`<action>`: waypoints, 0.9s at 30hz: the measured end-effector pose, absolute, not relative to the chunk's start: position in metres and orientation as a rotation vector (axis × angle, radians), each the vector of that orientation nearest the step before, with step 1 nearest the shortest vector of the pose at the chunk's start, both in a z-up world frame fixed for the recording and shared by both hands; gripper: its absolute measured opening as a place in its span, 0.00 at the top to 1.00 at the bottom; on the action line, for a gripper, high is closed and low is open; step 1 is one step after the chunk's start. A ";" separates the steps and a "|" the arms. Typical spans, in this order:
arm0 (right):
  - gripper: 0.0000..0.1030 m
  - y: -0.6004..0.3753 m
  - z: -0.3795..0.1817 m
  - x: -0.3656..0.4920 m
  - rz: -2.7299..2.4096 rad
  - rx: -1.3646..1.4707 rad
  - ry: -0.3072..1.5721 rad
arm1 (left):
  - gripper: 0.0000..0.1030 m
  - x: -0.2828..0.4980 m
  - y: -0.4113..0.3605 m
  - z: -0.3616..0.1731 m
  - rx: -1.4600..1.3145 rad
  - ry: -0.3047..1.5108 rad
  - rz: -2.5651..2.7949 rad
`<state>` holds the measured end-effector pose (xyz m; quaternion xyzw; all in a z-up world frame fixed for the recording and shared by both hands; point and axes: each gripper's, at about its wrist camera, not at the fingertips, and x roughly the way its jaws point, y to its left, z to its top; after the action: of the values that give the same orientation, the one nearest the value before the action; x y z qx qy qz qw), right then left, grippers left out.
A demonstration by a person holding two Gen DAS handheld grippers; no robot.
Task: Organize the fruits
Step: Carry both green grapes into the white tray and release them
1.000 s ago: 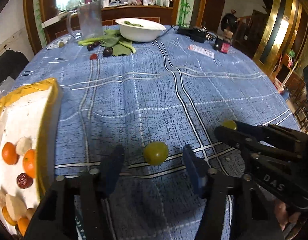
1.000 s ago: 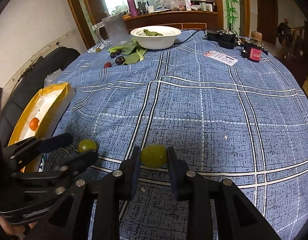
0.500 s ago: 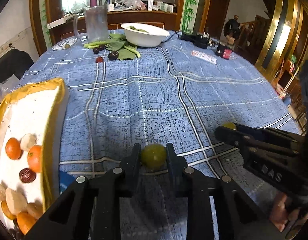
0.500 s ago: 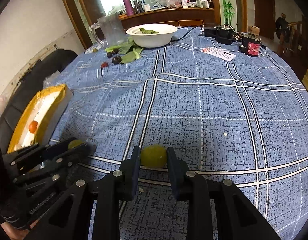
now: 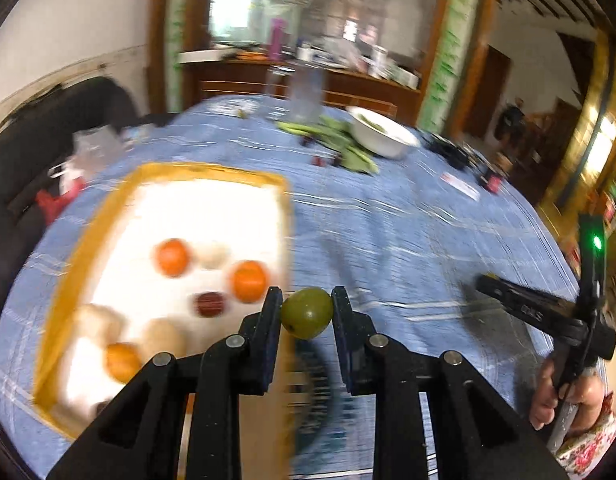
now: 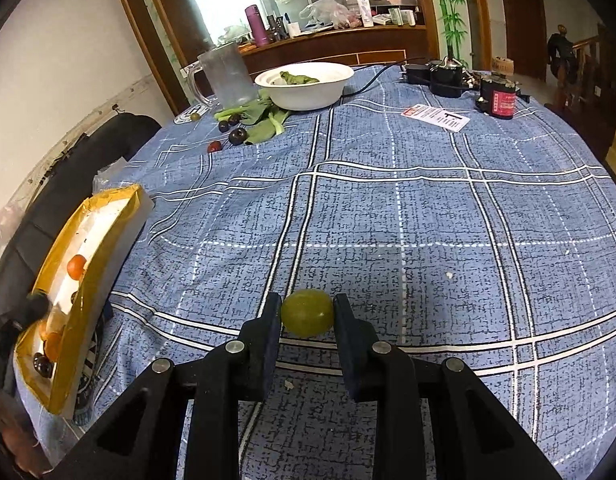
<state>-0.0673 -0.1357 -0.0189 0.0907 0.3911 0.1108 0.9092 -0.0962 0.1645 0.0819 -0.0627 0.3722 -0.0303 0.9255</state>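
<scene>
In the left wrist view the left gripper [image 5: 307,312] holds a green fruit [image 5: 307,313] pinched in its jaws just right of the tray [image 5: 108,216], while in the right wrist view the right gripper [image 6: 307,314] clamps another green fruit [image 6: 307,313] above the bench [image 6: 428,208], well right of that tray [image 6: 92,248].

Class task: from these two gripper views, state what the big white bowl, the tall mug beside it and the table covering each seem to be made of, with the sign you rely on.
White bowl: probably ceramic or melamine; smooth, opaque, slightly glossy.
Tall mug: frosted plastic or glass; translucent and cloudy, with a moulded handle.
Table covering: woven cloth; matte blue, printed white grid, visible creases.
</scene>
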 end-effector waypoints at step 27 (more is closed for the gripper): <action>0.72 0.122 0.025 -0.076 0.607 -0.080 0.820 | 0.77 -0.050 0.305 0.053 -0.302 0.900 0.082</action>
<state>-0.0757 0.1219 0.0248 -0.0382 0.3924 0.2903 0.8720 -0.0502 0.3052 0.0532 -0.1454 0.4332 0.0397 0.8886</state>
